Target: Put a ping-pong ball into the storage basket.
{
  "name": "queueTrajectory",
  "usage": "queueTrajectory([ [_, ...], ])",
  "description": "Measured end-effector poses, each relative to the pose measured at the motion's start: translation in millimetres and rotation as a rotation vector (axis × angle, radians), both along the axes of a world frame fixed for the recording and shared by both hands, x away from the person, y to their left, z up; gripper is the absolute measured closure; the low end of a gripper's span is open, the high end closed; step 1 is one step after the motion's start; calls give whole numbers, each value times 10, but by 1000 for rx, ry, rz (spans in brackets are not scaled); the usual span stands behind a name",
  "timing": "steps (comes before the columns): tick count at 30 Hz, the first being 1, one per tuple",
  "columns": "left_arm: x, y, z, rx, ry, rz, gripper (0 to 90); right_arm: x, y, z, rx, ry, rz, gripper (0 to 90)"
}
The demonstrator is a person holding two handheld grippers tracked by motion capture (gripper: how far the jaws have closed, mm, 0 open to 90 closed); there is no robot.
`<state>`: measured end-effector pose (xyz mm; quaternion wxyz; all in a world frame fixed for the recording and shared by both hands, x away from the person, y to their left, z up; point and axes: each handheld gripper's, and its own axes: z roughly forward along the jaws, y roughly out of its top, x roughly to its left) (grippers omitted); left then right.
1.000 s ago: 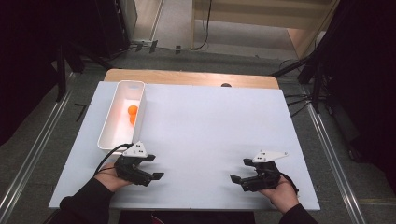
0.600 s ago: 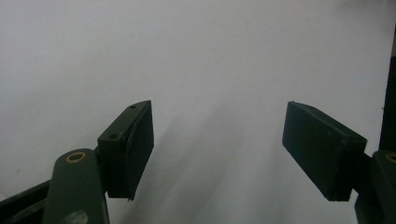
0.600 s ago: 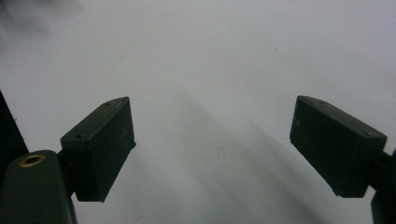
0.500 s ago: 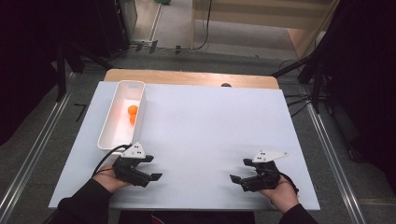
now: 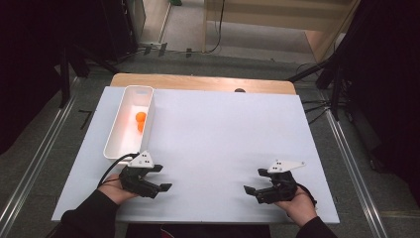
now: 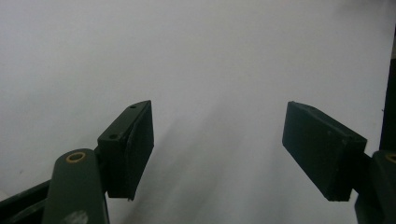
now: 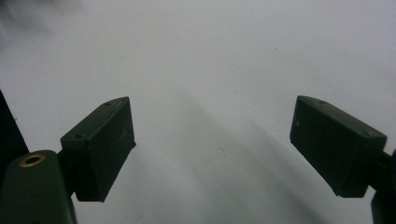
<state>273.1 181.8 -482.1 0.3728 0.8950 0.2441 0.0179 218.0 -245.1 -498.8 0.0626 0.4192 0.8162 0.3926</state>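
Resting near the front edge of the white table [image 5: 223, 148], the left gripper [image 5: 161, 178] sits in the person's left hand [image 5: 115, 188] at the near left, its 2 black jaws spread wide apart with nothing between them; the left gripper view confirms this, with only bare white surface in the gap of the left gripper [image 6: 219, 154]. At the near right, well apart from it, the right gripper [image 5: 255, 191] lies in the right hand [image 5: 297, 206], jaws pointing toward the table's middle and likewise spread wide and empty; in the right gripper view the same blank surface lies between the jaws of the right gripper [image 7: 212, 149]. A grey three-cornered plate tops each gripper, and a black cable curls from the left one. Just beyond the left gripper, along the table's left side, stands a long white bin [image 5: 119, 141], its near end close to that gripper but not touching it. Inside the bin, toward its far half, lie 2 orange balls [image 5: 141, 117], touching or nearly so. Farther off, a wooden tabletop strip [image 5: 198, 82] shows past the white sheet's far edge.
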Motion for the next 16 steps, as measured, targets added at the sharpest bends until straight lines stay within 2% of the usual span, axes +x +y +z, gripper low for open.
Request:
queueTrajectory([
  [16, -2, -2, -4, 2, 3, -3, 253, 2, -4, -4, -5, -3, 4, 124],
])
